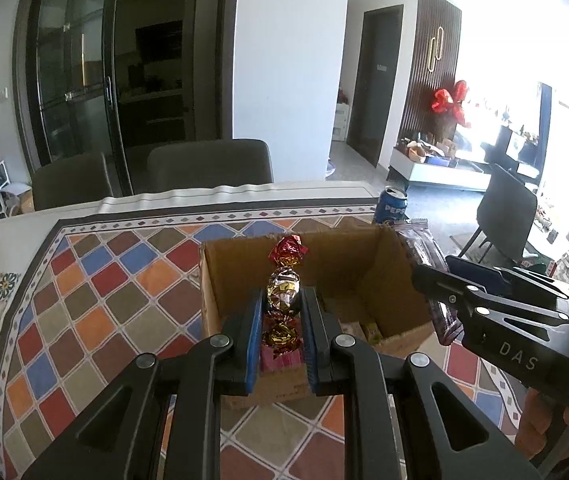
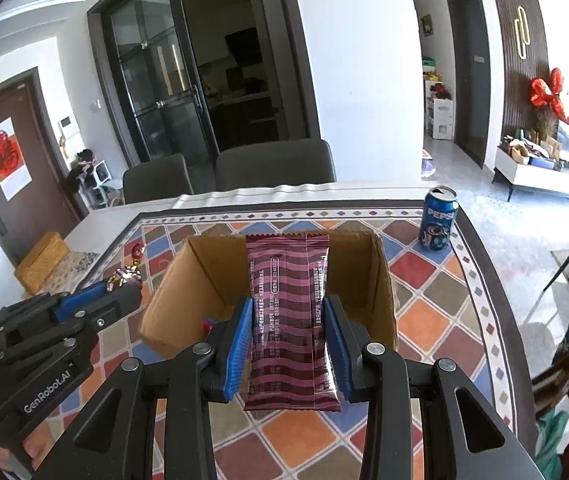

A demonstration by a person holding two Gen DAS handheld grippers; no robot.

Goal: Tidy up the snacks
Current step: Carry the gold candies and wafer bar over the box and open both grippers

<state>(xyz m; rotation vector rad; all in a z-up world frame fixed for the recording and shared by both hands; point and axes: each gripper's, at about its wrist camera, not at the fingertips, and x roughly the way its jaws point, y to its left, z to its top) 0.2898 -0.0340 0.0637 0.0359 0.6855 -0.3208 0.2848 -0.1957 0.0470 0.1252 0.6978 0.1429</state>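
An open cardboard box [image 1: 400, 280] [image 2: 200, 276] stands on the tiled tablecloth. My left gripper [image 1: 283, 304] is shut on a foil-wrapped candy [image 1: 283, 292] with red and gold twisted ends, held over the box's near side. In the right wrist view it [image 2: 126, 280] is left of the box. My right gripper [image 2: 288, 312] is shut on a maroon striped snack packet [image 2: 290, 320], held upright over the box. In the left wrist view this gripper [image 1: 434, 276] and packet [image 1: 424, 248] are at the box's right wall. Some snacks [image 1: 368, 330] lie in the box.
A blue Pepsi can [image 2: 438, 218] [image 1: 391, 205] stands on the table behind the box to the right. A yellow woven box [image 2: 42, 260] sits at the table's left edge. Two grey chairs [image 2: 276, 164] stand at the far side.
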